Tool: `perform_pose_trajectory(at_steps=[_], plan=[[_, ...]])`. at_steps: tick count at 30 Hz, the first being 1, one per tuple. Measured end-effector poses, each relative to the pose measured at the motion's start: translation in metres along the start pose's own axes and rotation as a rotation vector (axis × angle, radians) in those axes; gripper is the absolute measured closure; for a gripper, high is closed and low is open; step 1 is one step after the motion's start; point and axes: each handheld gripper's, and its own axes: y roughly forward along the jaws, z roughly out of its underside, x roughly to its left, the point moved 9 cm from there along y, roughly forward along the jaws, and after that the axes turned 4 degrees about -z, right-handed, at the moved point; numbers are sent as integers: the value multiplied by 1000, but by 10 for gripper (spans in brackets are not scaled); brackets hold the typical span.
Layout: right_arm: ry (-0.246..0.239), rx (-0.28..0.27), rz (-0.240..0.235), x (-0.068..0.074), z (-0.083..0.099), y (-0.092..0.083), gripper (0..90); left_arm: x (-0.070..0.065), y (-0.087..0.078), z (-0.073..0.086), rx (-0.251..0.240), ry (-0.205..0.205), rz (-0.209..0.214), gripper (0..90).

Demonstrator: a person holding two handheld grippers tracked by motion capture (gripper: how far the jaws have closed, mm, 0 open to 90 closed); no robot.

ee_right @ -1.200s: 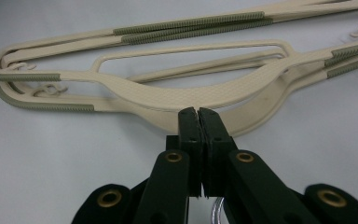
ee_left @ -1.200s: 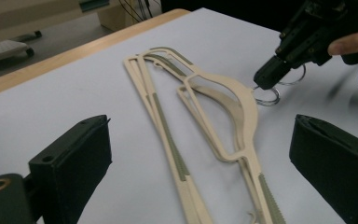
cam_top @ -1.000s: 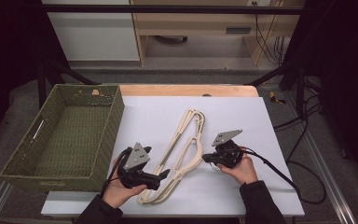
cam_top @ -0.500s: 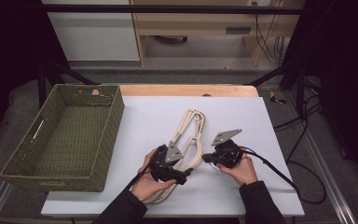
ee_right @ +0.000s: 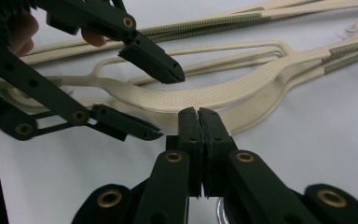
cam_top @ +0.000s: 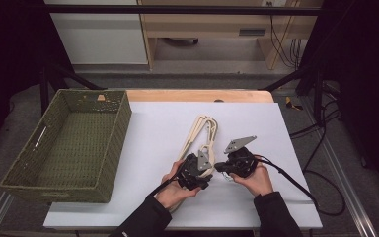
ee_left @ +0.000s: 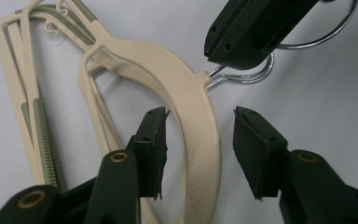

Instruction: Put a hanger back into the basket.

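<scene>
white table point(cam_top: 158, 123) carries one green wicker basket point(cam_top: 69, 143) at 9 o'clock and cream hangers point(cam_top: 202, 133) near centre, count unclear; no writing is legible. left gripper point(ee_left: 198, 140) is released, jaws straddling one hanger's neck. right gripper point(ee_right: 198, 116) is clenched, apparently on a metal hook point(ee_left: 242, 77).

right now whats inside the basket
The basket shows bare woven floor; a small tan bit sits at its far rim. The near wall hides the floor strip behind it. The hangers lie outside on the table.
</scene>
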Motion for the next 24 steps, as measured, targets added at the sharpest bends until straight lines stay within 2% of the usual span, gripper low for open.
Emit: perform_pose_trajectory(at_steps=[5,7,10,13,18,20,22,24], plan=[[6,1,7,0,-1,-1,892,-4,8,4,32,5,-20,637],[5,0,6,0,-1,-1,892,-3,9,6,50,6,-29,710],[-3,4,4,0,-1,-1,892,-2,8,6,49,-10,-29,730],[-8,4,7,1,-1,-1,891,-2,6,7,65,-4,-35,734],[-15,-5,12,3,-4,-3,872,-2,3,5,45,-15,-42,739],[-25,-46,-8,6,-9,-10,831,-2,-1,4,38,-36,-41,741],[-33,-118,-29,9,-17,-23,806,0,-3,4,36,-31,-46,744],[-33,-208,-23,10,-26,-41,774,1,-7,4,28,-45,-51,746]])
